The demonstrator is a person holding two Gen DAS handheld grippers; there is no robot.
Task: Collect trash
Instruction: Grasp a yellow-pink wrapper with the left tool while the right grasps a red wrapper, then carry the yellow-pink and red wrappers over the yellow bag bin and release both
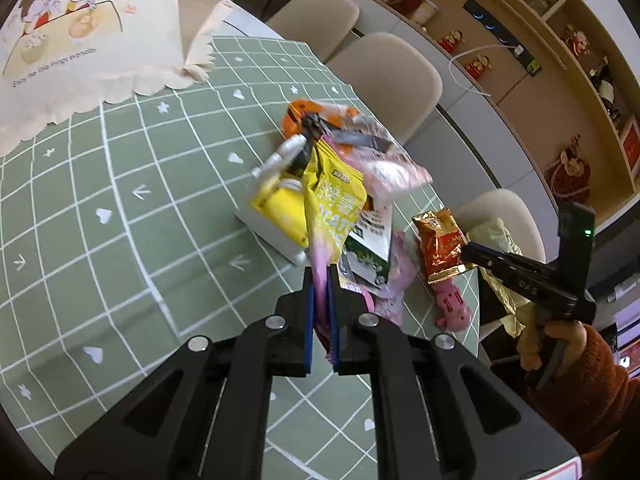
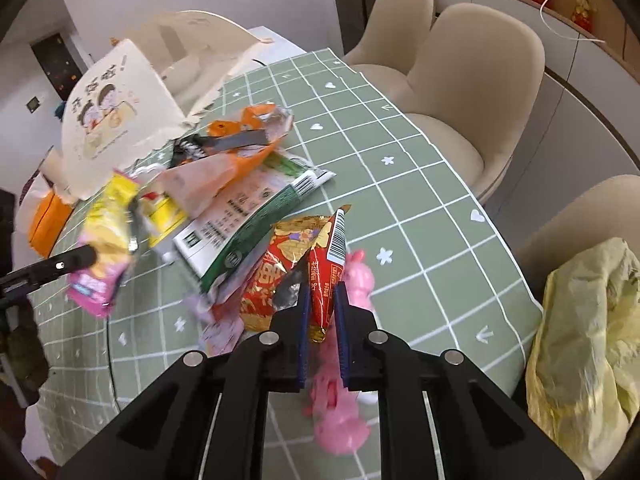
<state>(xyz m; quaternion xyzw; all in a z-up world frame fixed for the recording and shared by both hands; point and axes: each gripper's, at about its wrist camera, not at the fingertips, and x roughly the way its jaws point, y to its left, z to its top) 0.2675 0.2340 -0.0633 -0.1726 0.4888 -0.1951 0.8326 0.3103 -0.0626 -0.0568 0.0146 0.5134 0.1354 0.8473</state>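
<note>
Gripping now: the left gripper (image 1: 320, 280) has its jaws nearly closed on the pink bottom end of a yellow and pink chip bag (image 1: 332, 208), which hangs lifted above the worktop and looks blurred.
Right gripper: the right gripper (image 2: 323, 296) has its jaws narrow, pinching the lower end of a red and gold snack wrapper (image 2: 326, 264); no earlier picture is given to compare.
Red wrapper look: shiny red foil with gold trim, a white barcode panel on its upper edge, standing upright between the blue pads.
Beside it: a pink pig toy (image 2: 340, 408) lies on the worktop just behind and below the right jaws.
Pile: a green and white packet (image 2: 256, 220) lies flat near the red wrapper, with an orange wrapper (image 2: 248, 148) and a small yellow pack (image 2: 160, 216) further back, overlapping.
Paper bag: a cream paper bag (image 2: 116, 120) with a cartoon of two children stands open at the far end of the pile.
Worktop: a green cloth (image 2: 420, 208) with a white grid, hearts, stars and arrows.
Plastic bag: a pale yellow plastic bag (image 2: 588, 352) sits on a chair at the right edge.
Room: beige chairs (image 2: 472, 92) line the far side; wooden shelves (image 1: 560, 60) with red ornaments run behind.
</note>
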